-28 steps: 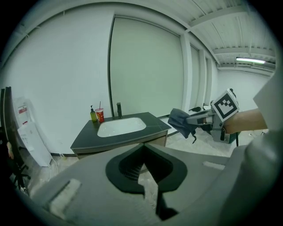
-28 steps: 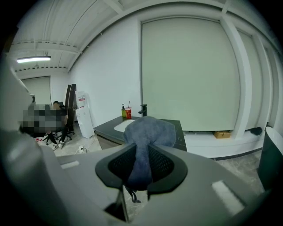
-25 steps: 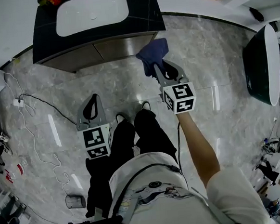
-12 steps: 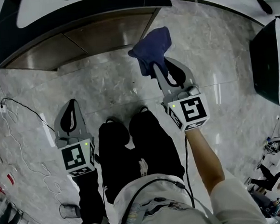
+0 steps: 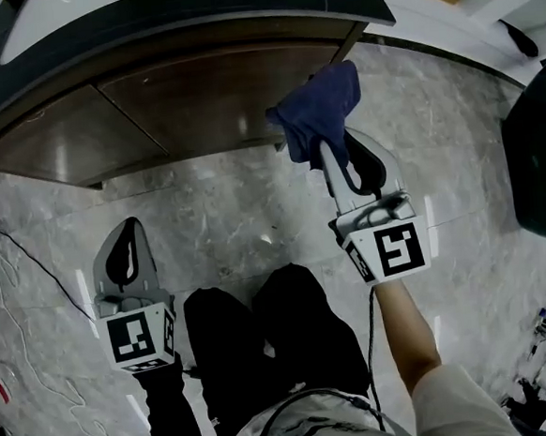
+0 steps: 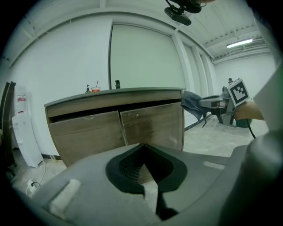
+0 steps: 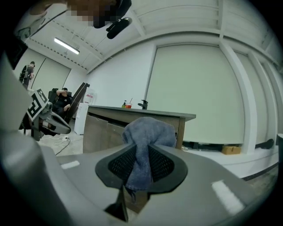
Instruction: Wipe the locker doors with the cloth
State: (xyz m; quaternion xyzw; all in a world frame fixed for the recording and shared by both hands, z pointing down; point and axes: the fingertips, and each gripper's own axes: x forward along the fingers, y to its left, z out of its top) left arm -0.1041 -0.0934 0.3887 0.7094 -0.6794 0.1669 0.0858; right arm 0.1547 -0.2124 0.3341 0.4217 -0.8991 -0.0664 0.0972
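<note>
Cloth (image 7: 147,132): dark blue and soft, clenched between the fingers (image 7: 119,165) of the right gripper (image 5: 337,158). A narrow fold runs down the gap between the two ribbed pads. The rest bulges out past the fingertips in a loose wad, which covers the tips when seen from above. The grip is on the lower part of the cloth, so the wad stands ahead of the fingers and a little above them.

Locker doors (image 5: 235,98): two brown wood-grain fronts side by side under a dark tabletop (image 5: 360,3). In the head view the wad overlaps the far right edge of the right door, at the cabinet's corner. The left gripper view puts the wad level with the upper part of the doors, just off that right end. No view shows whether cloth and wood touch.

Left gripper (image 5: 130,228): low on the person's left, over the grey stone floor (image 5: 235,215) and well apart from the cloth. Its fingers are closed tip to tip with nothing between them. They point toward the doors, and in its own view both door fronts fill the background behind the tips.

Around: a small red item (image 7: 128,105) and a dark tap-like fitting (image 7: 142,104) stand on the tabletop. A thin cable (image 5: 32,269) trails across the floor at left. The person's legs (image 5: 291,333), in dark trousers, are between the two grippers.
</note>
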